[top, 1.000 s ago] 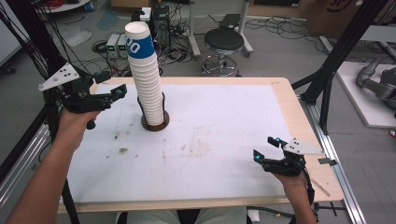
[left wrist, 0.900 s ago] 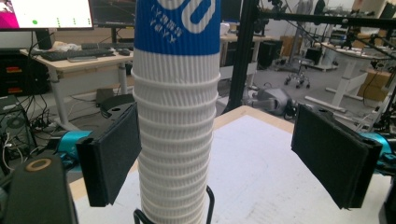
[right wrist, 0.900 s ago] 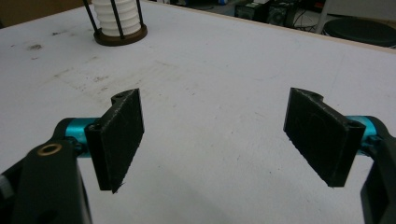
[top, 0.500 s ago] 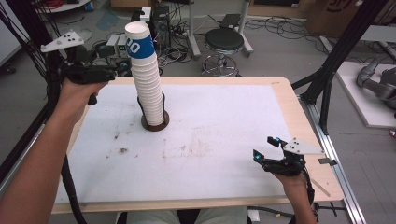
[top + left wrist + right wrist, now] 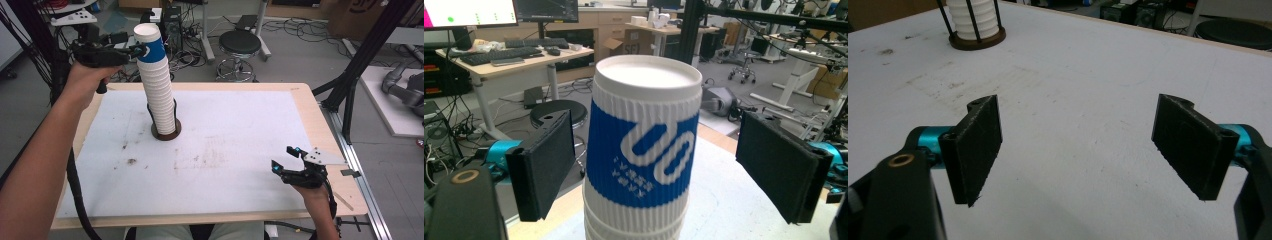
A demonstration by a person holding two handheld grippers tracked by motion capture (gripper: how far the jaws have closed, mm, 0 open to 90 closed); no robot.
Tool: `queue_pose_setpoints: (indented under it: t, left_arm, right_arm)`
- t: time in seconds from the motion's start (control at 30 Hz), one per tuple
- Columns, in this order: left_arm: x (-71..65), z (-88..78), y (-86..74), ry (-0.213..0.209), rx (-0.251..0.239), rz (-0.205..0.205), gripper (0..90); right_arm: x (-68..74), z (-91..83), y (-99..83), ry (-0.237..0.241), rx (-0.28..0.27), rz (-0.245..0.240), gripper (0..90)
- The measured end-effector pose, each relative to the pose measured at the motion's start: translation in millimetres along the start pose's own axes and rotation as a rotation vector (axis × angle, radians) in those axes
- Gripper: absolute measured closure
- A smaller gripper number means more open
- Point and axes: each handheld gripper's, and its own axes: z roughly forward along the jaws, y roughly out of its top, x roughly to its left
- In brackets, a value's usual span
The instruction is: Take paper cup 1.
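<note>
Between left gripper's (image 5: 659, 165) spread jaws, untouched: top cup (image 5: 646, 145) of stack; right gripper (image 5: 290, 161) released.

The top cup (image 5: 646, 145) sits between the two jaws of the left gripper (image 5: 654, 165), with a gap on each side; neither pad touches it. It caps the stack of cups (image 5: 156, 85), which stands upright in a round holder (image 5: 165, 131) on the table (image 5: 240, 150), directly below this gripper. The right gripper (image 5: 289, 159) rests low over the near right part of the table, well apart from the stack. From it, the holder lies far ahead and to the left, with bare surface between its jaws.
</note>
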Motion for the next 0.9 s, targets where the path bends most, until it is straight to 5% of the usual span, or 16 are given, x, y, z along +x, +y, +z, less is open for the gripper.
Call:
queue_pose_setpoints:
  t: [0.57, 0.9]
  left_arm:
    - [-1.4, 35.9, 21.9, 0.01, 0.05, 0.02, 21.1]
    - [-0.8, 36.4, 23.9, 0.028, 0.049, 0.045, 30.3]
  right_arm:
    - [-0.3, 0.6, -0.6, 0.001, 0.005, 0.003, 20.5]
    - [-1.6, -0.6, -1.4, 0.001, 0.0, 0.006, 20.5]
